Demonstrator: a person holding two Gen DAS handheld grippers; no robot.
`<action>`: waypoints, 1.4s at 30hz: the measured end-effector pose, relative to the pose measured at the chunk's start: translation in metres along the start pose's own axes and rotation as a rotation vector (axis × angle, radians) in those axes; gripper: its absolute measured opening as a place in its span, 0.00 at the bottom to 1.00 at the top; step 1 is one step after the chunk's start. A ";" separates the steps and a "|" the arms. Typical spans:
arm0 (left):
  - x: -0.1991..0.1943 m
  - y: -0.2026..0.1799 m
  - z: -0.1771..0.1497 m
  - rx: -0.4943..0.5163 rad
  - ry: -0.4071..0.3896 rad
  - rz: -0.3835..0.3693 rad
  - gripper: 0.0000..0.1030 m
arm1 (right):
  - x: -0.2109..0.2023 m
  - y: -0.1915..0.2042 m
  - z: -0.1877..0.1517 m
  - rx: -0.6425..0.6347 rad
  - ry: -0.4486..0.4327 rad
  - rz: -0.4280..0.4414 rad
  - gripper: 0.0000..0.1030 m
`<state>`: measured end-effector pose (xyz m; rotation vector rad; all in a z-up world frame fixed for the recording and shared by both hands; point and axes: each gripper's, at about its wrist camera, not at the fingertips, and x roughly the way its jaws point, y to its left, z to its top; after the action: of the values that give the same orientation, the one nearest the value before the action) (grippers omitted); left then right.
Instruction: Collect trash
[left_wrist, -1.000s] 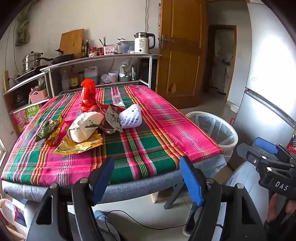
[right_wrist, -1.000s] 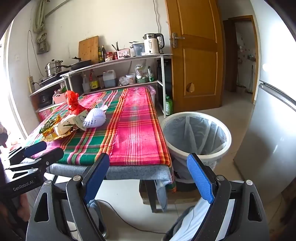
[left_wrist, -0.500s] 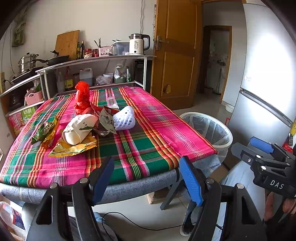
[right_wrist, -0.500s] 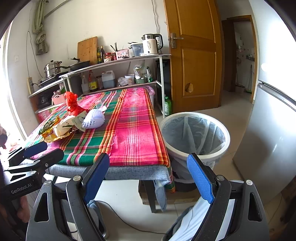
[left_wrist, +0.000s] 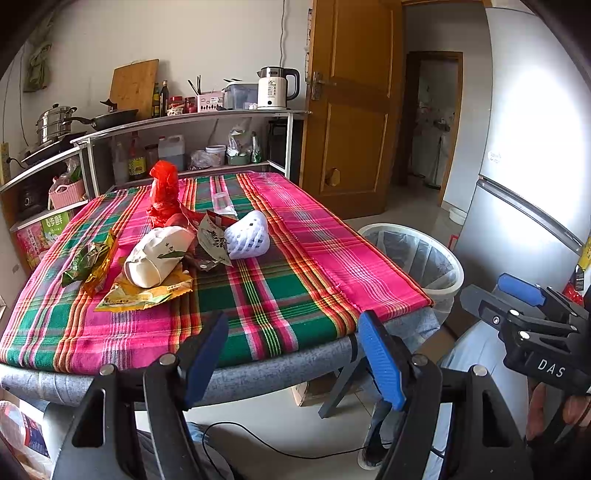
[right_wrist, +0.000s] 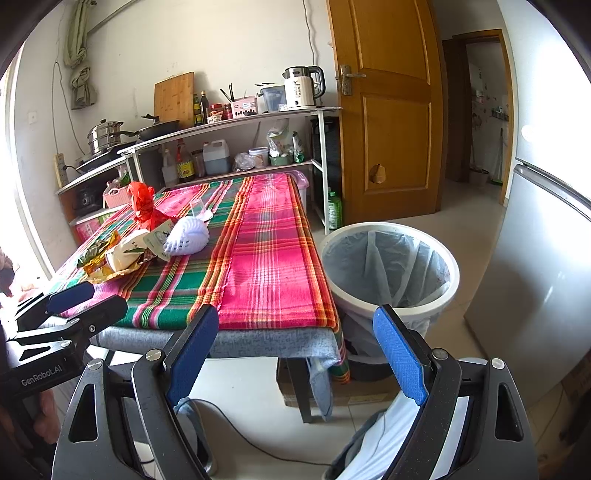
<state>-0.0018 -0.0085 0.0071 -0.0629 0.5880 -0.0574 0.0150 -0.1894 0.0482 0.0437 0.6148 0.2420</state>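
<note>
Both grippers, left gripper (left_wrist: 291, 354) and right gripper (right_wrist: 295, 350), gape apart, holding nothing; lined trash bin (right_wrist: 391, 266) holds only its bag.

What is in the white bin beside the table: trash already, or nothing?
Apparently empty: the right wrist view looks down into the white bin and shows only its liner; the very bottom is hidden.

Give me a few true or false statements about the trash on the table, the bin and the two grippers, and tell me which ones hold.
1. Both the left gripper and the right gripper are open and hold nothing. True.
2. The white foam net lies in the trash bin. False: it lies on the plaid tablecloth.
3. The bin stands on the floor beside the table. True.
4. The red plastic bag hangs from the door. False: it stands on the table among the wrappers.
</note>
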 end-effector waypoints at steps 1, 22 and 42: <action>0.000 0.000 0.000 0.000 0.000 0.000 0.73 | 0.000 0.000 0.000 0.000 0.000 -0.001 0.84; -0.004 0.004 -0.001 -0.001 0.001 -0.001 0.73 | 0.001 0.000 -0.001 0.000 0.003 -0.001 0.84; 0.000 0.000 -0.002 0.000 -0.001 0.000 0.73 | 0.003 0.001 -0.002 0.001 0.005 -0.002 0.84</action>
<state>-0.0023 -0.0086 0.0055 -0.0629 0.5872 -0.0571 0.0155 -0.1880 0.0449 0.0439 0.6196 0.2398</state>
